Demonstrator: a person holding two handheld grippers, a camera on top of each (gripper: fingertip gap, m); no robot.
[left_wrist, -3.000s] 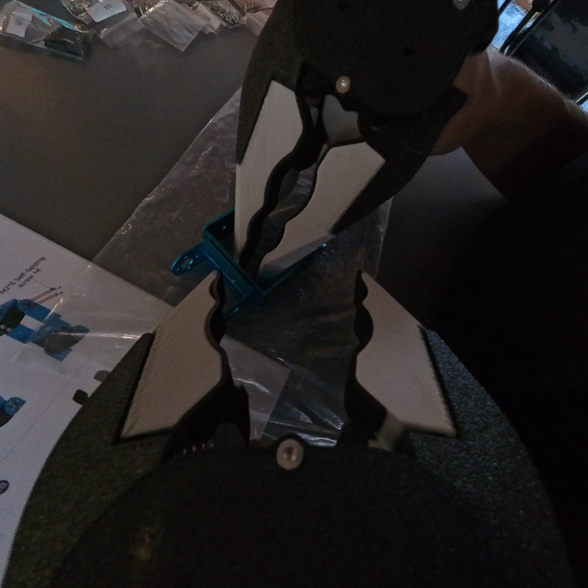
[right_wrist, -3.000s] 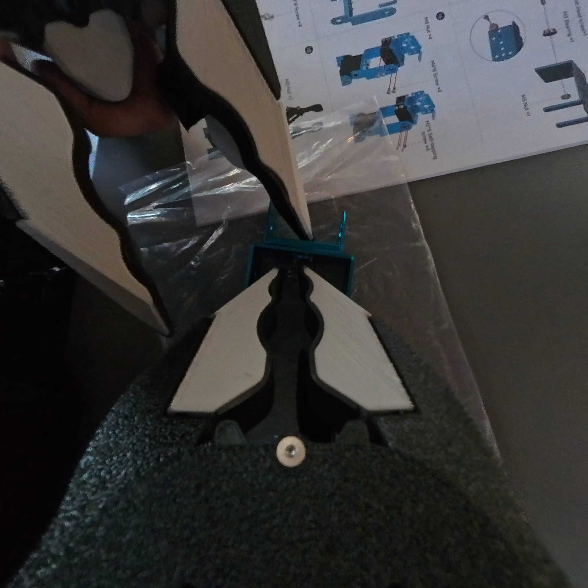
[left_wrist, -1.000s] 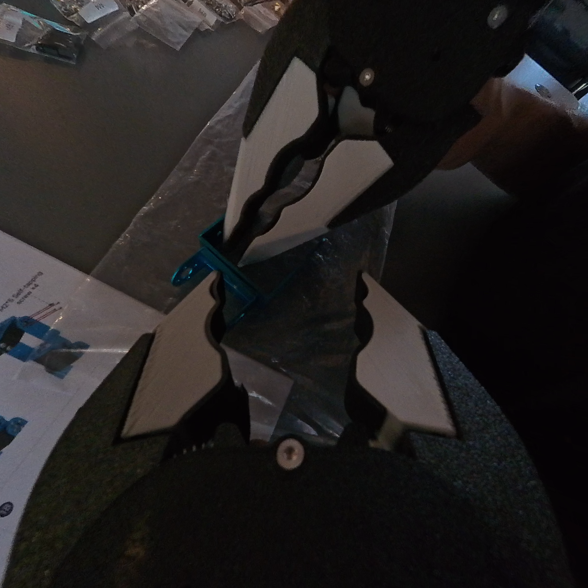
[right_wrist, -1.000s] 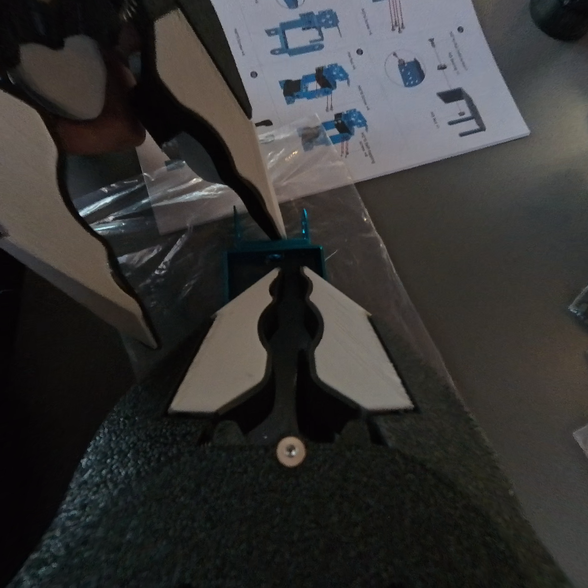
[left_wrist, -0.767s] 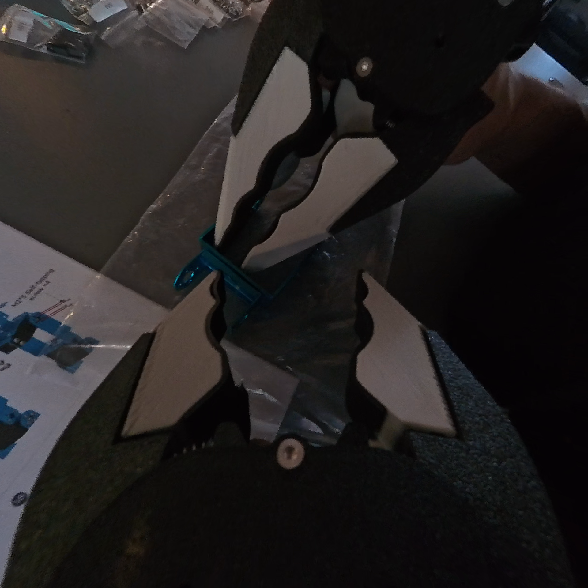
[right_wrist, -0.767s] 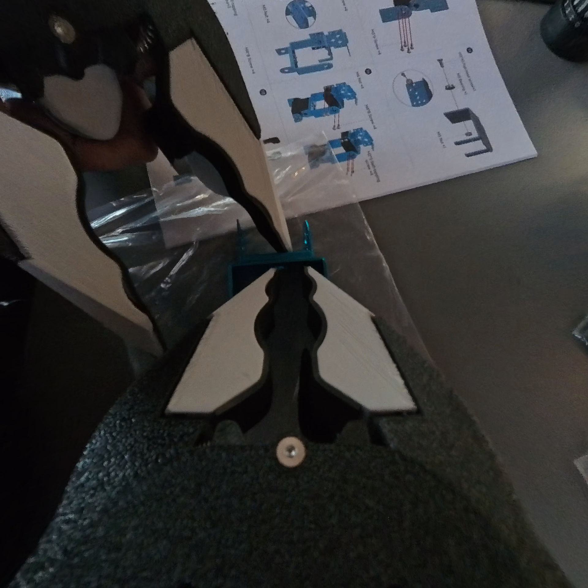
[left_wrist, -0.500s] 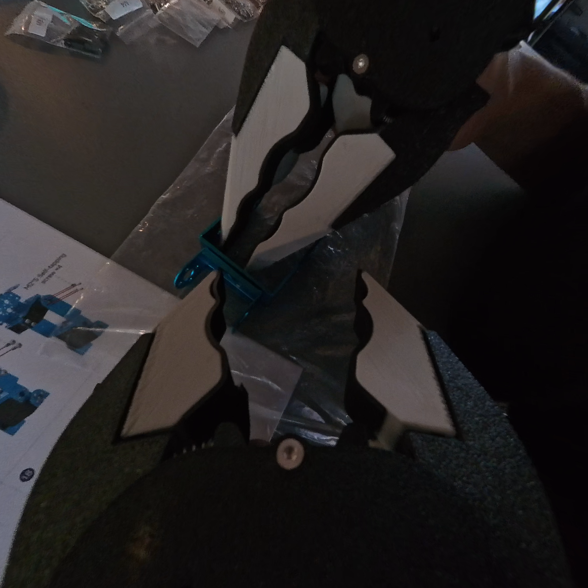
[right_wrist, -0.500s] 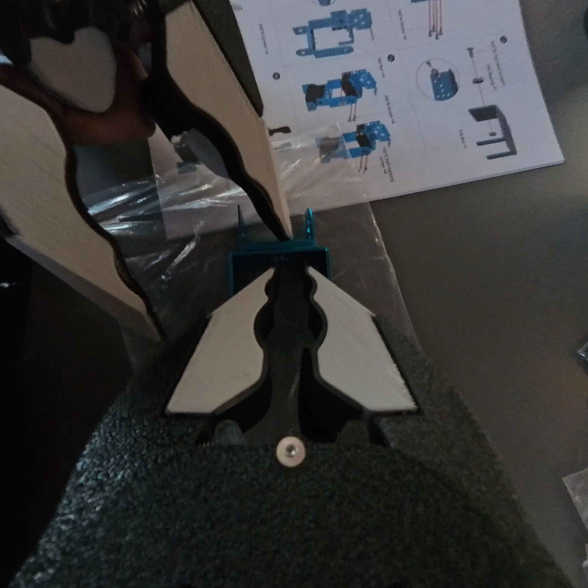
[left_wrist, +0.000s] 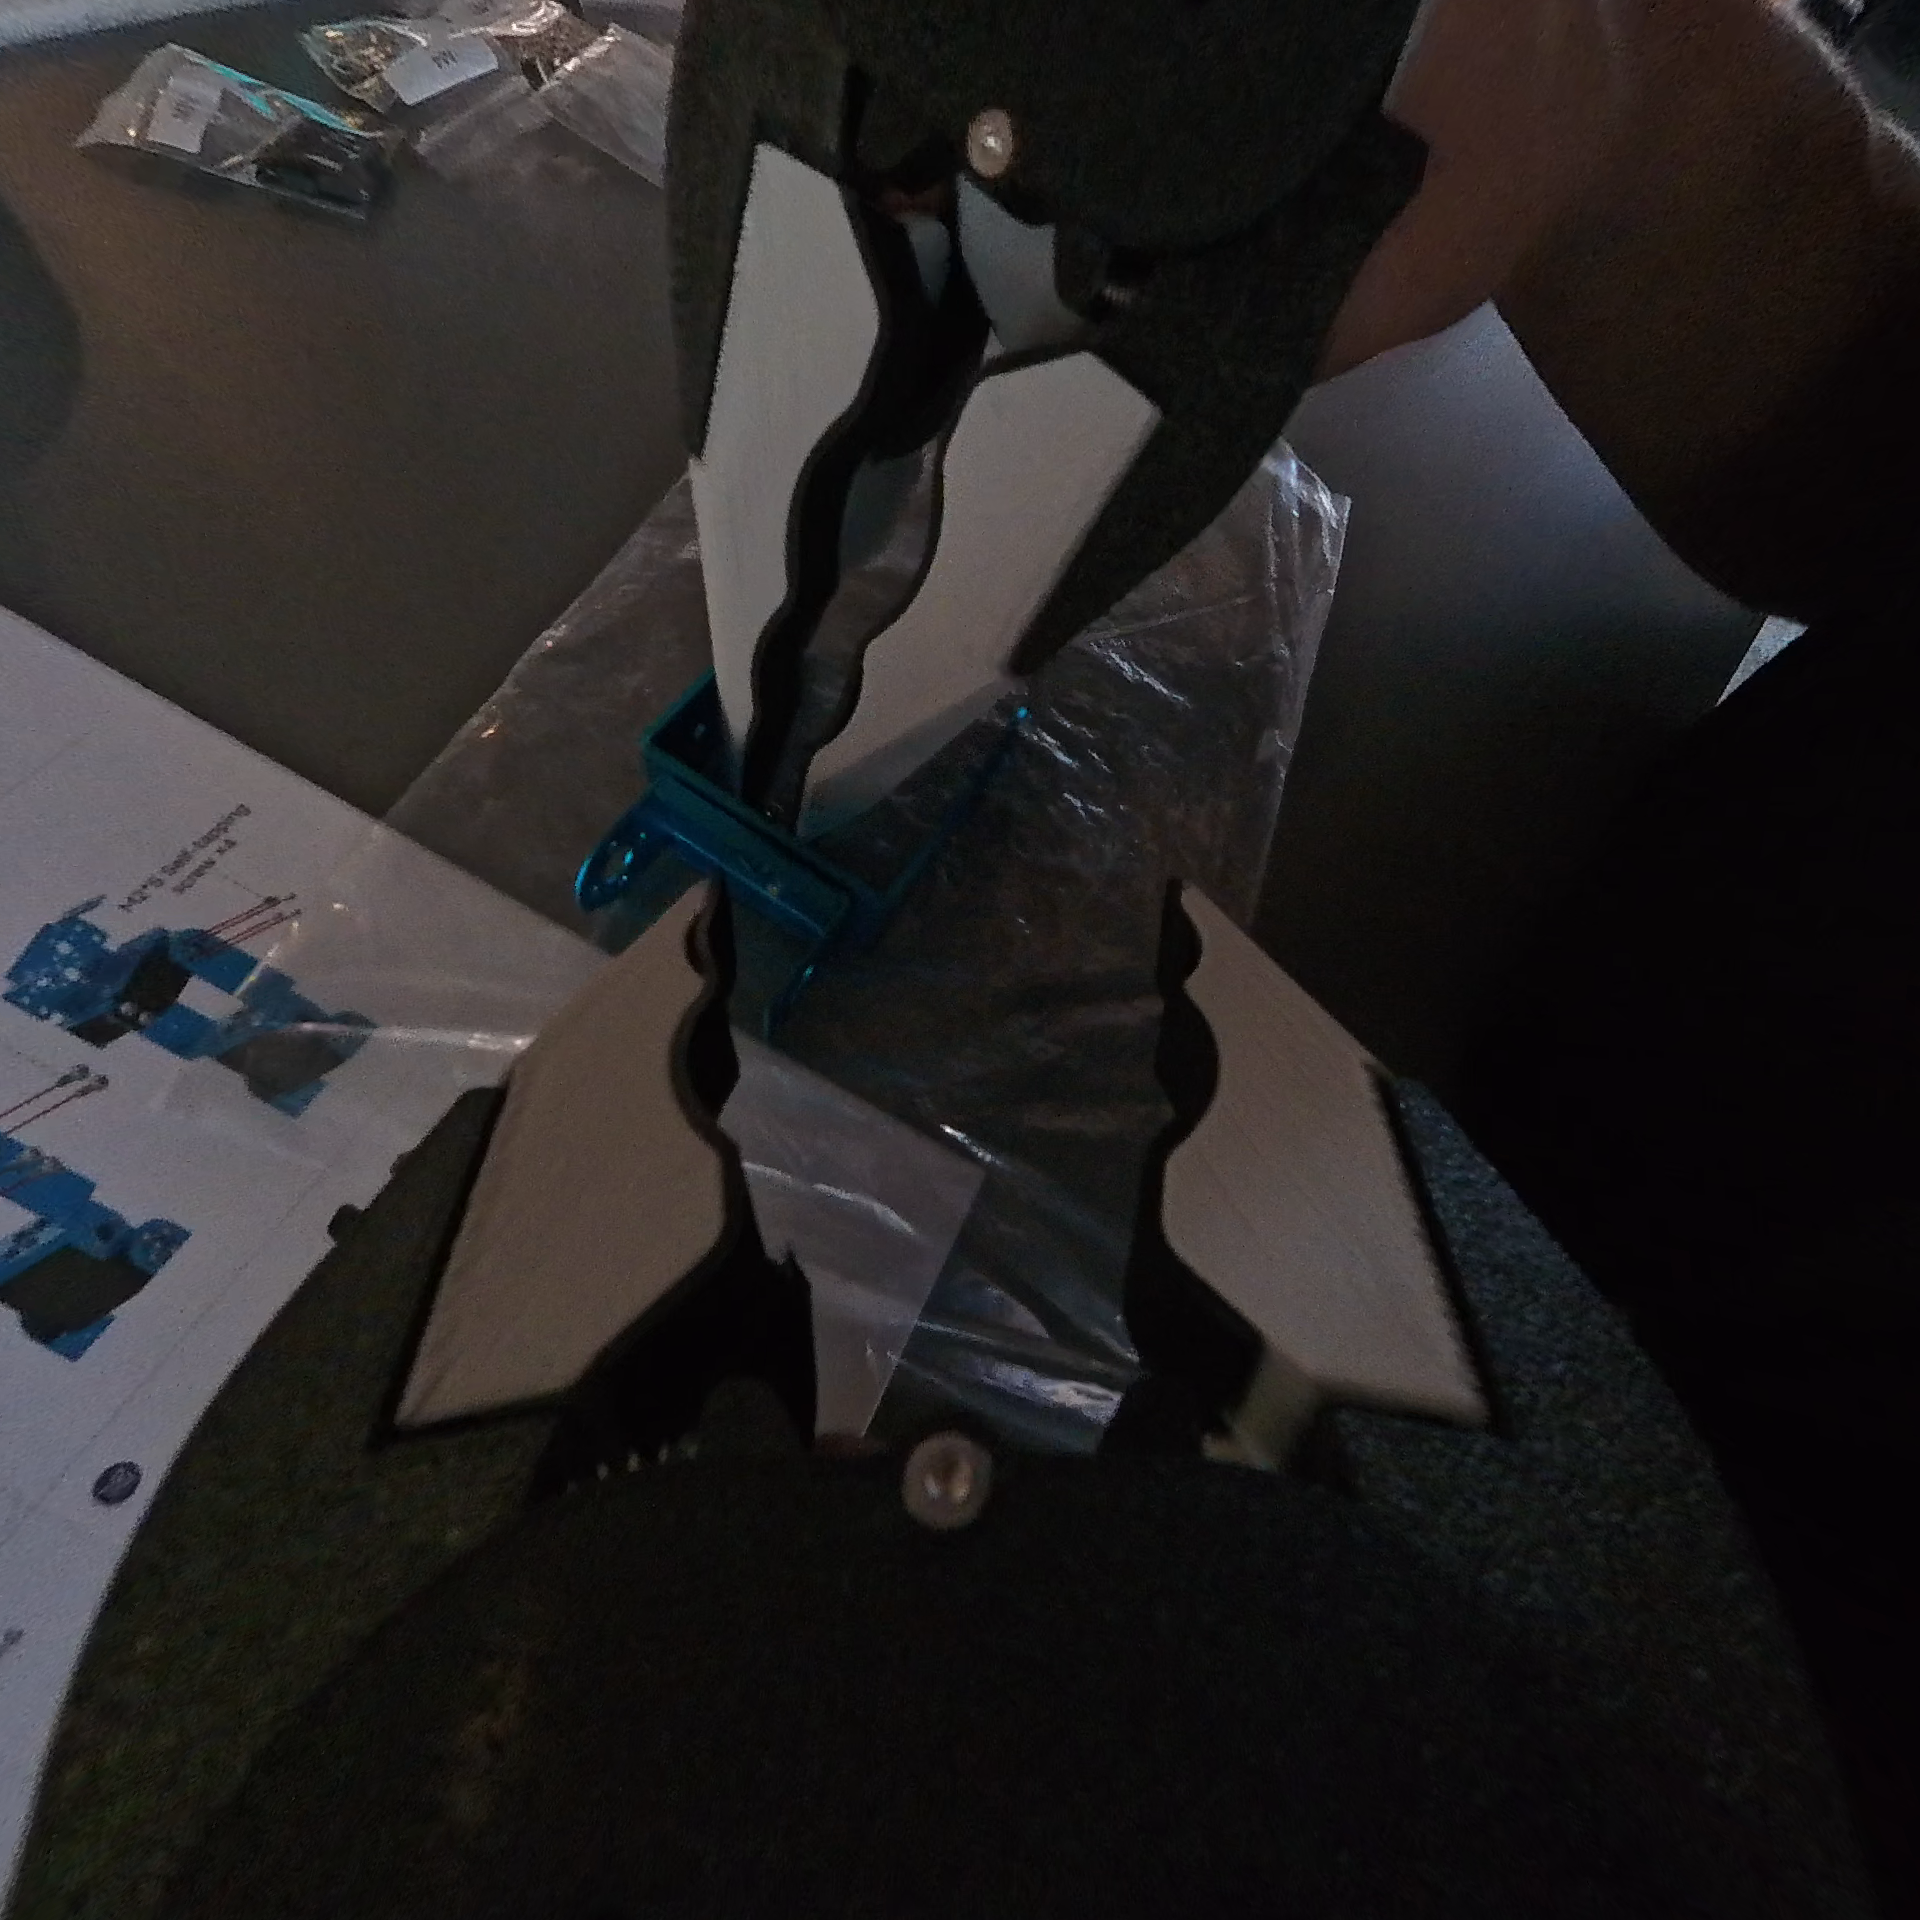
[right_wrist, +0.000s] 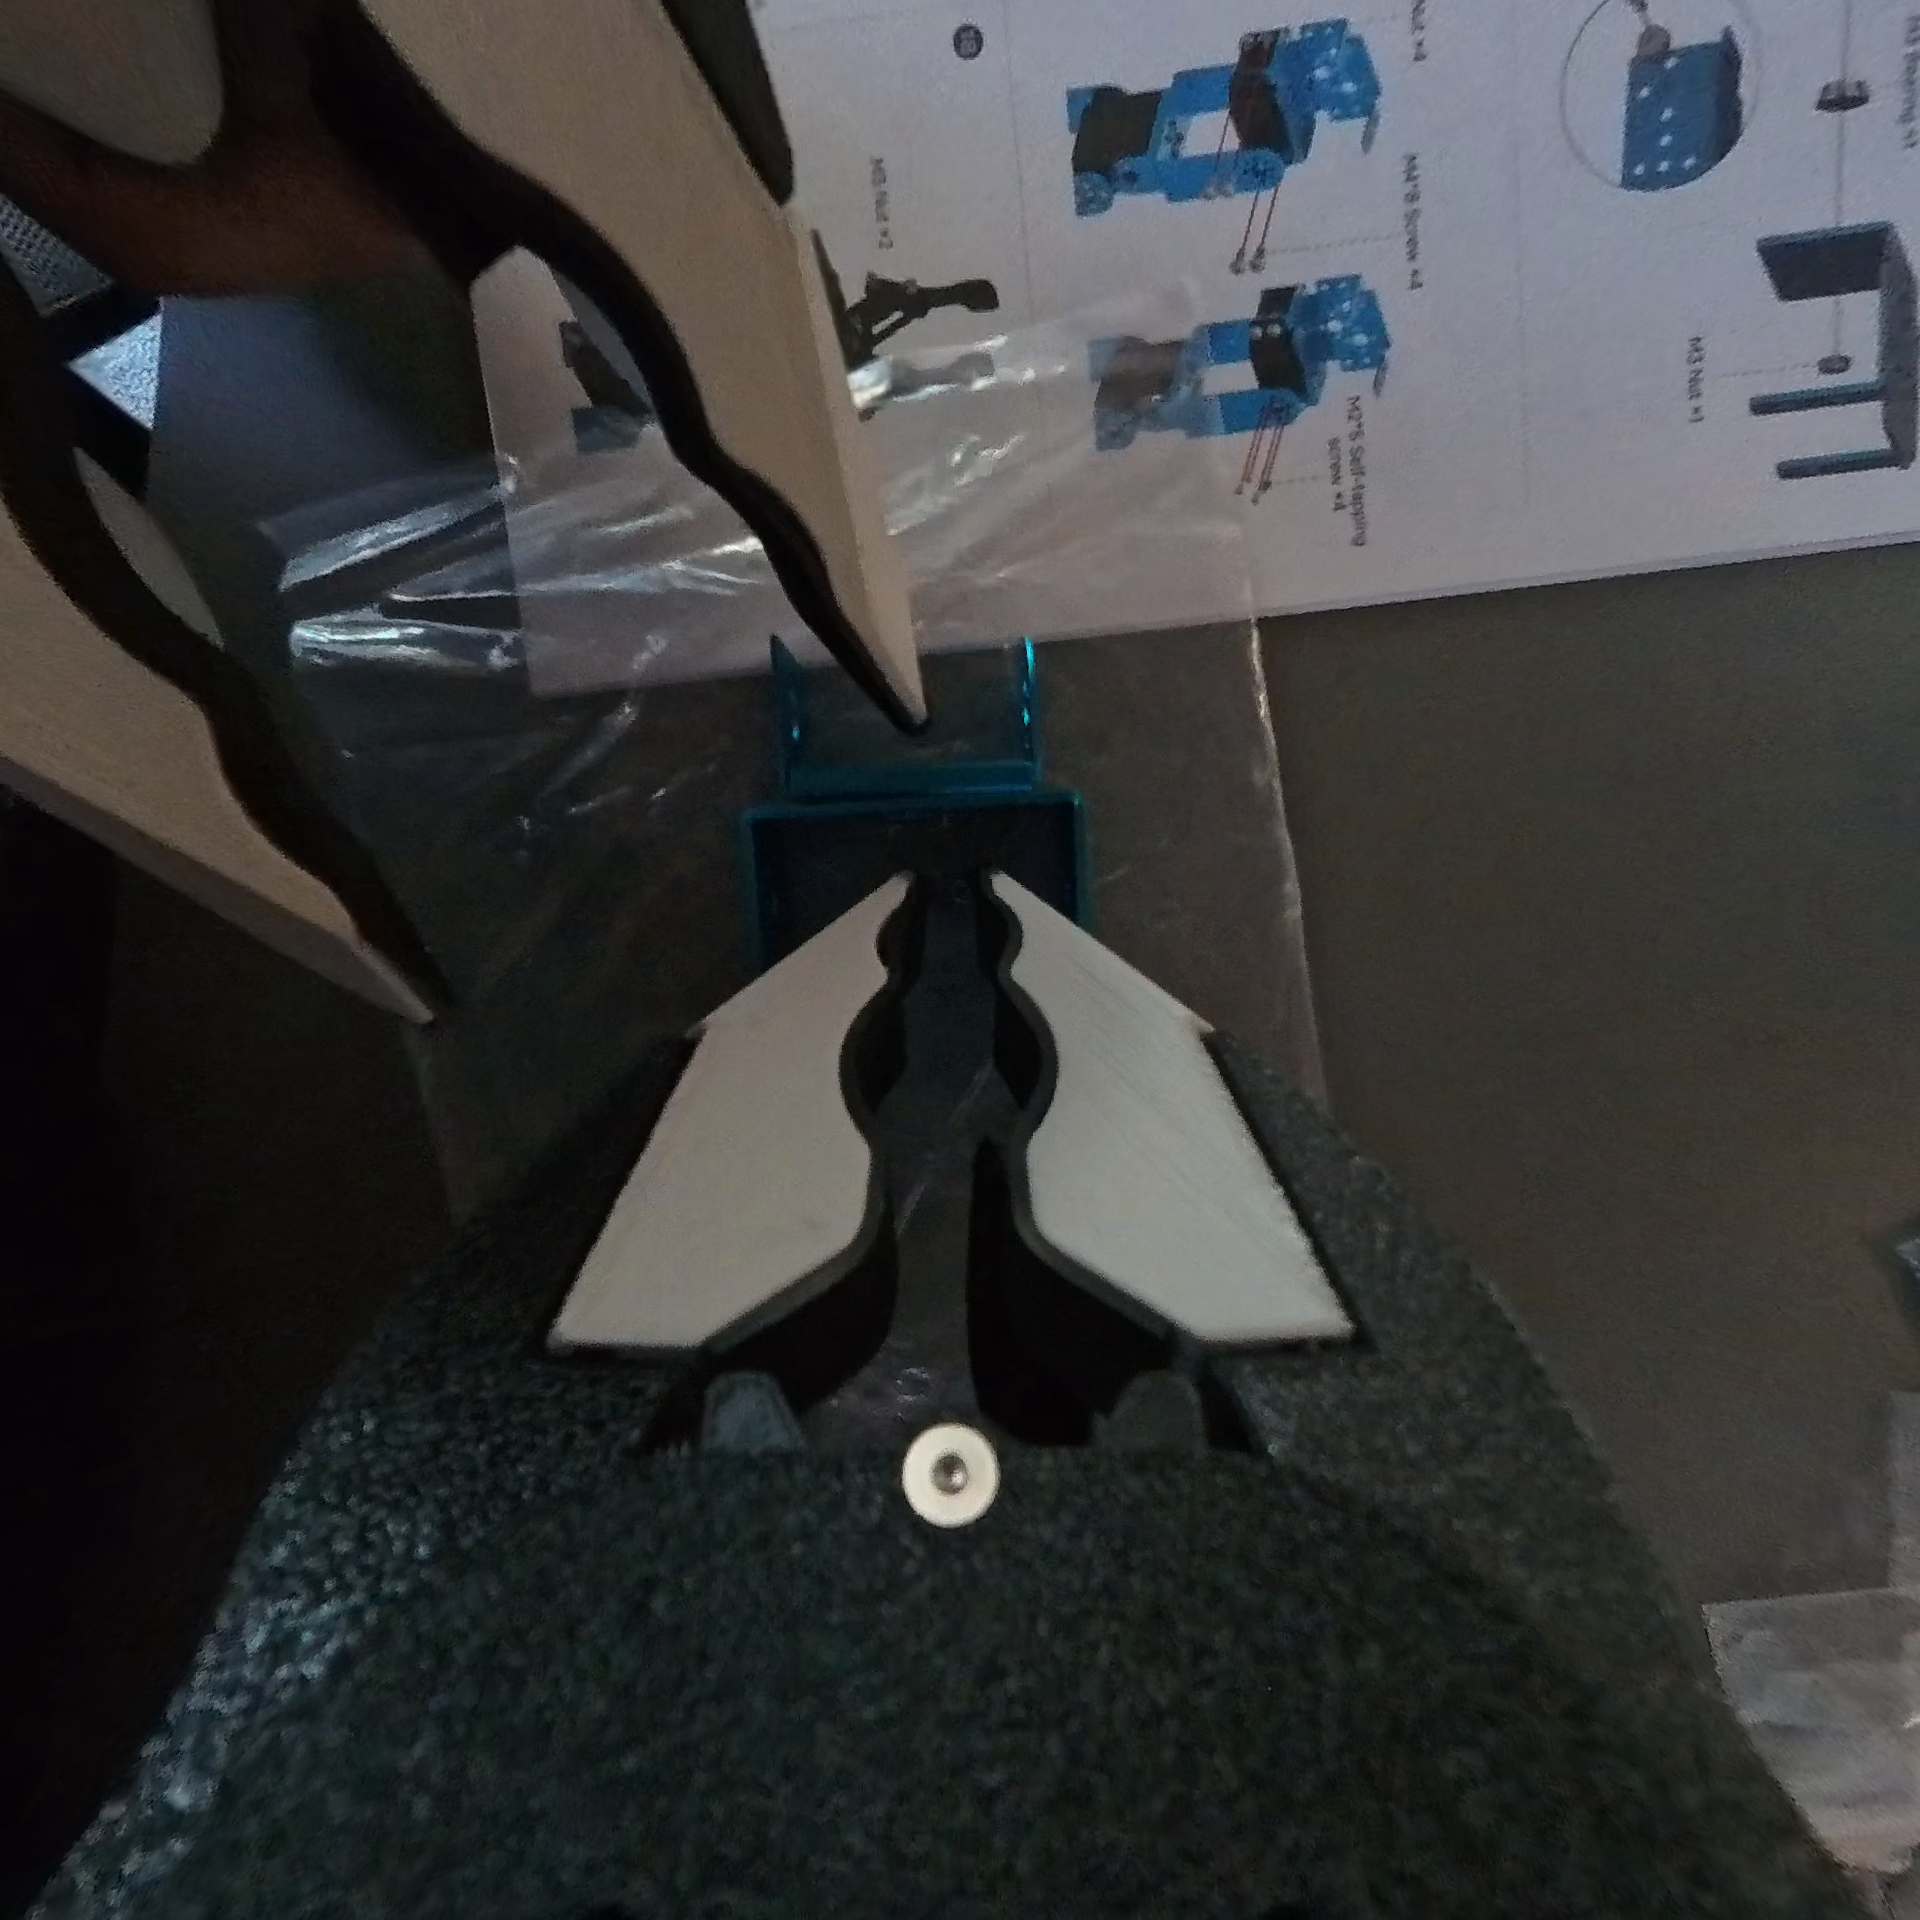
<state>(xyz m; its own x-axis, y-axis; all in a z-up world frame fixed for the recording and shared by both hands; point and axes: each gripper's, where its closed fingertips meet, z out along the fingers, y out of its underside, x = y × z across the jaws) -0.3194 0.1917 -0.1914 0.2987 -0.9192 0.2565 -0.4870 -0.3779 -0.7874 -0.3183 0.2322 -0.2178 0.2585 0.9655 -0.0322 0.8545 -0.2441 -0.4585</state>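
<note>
The right claw (right_wrist: 945, 883) pinched the blue metal bracket (right_wrist: 914, 821) on a clear plastic bag (left_wrist: 1122, 831) – left claw (left_wrist: 940, 935) gaped wide, one fingertip (right_wrist: 894, 686) inside the bracket – instruction sheet (right_wrist: 1455, 312) beyond

Your two wrist cameras are looking steeply down at the desk (left_wrist: 312, 436) from close range, facing each other across the blue bracket (left_wrist: 748, 852) (right_wrist: 914, 821) both are sharing.
</note>
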